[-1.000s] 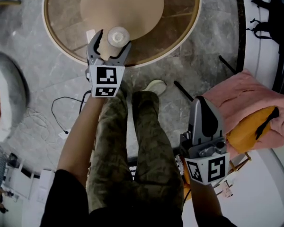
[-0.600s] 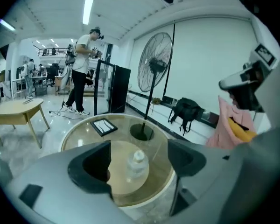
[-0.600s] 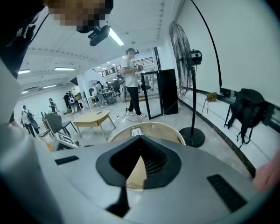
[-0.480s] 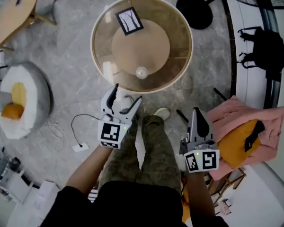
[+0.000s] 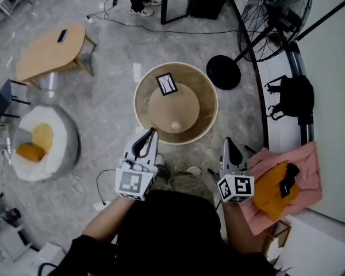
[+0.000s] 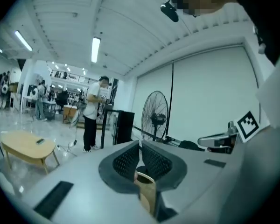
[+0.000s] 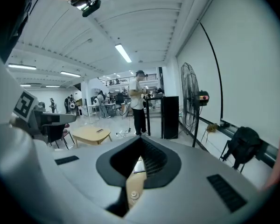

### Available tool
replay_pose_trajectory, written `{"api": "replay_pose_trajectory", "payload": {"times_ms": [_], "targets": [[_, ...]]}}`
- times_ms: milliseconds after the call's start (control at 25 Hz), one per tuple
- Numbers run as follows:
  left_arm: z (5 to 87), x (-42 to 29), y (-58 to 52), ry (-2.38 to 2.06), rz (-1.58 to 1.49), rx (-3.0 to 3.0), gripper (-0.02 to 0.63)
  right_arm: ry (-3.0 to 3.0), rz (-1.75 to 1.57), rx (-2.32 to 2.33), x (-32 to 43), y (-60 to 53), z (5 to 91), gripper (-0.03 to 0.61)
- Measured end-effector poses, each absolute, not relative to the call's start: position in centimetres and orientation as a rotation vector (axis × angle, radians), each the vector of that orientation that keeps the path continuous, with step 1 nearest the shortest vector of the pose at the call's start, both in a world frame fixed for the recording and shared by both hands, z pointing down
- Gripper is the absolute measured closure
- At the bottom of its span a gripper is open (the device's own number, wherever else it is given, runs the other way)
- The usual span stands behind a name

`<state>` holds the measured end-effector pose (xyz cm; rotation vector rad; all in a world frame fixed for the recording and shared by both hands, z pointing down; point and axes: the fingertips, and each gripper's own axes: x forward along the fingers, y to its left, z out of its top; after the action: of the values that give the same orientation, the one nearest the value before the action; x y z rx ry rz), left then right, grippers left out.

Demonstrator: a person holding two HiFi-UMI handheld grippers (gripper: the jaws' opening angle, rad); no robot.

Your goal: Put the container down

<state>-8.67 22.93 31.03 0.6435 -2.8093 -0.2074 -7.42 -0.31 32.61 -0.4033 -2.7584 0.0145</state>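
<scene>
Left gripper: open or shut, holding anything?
Shut, empty: the left gripper shows its jaws meeting at the tips, nothing between. The container sits on the round table, apart from it.

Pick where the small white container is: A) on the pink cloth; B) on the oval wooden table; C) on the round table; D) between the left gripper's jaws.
C: the container stands on the round table, apart from the shut left gripper.
</scene>
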Motion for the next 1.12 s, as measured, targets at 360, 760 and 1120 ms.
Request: {"api": "replay_pose_trajectory", "payload": {"times_ms": [360, 760, 1120], "targets": [[24.6, -7.8, 25.3, -2.948, -0.158, 0.573, 0.594, -2.869, -0.035, -0.494, -8.0, 1.1, 25.1, 0.557], [22.6, -8.4, 25.4, -2.947, -0.186, 0.617, 0.594, -2.919, 0.002, -0.38, -9.1, -0.5, 23.0, 0.557], [22.7, -9.5, 24.5, -2.936, -0.119, 0.699, 0.594, -2.934, -0.063, -0.326, -9.0, -0.4, 23.0, 0.557]]}}
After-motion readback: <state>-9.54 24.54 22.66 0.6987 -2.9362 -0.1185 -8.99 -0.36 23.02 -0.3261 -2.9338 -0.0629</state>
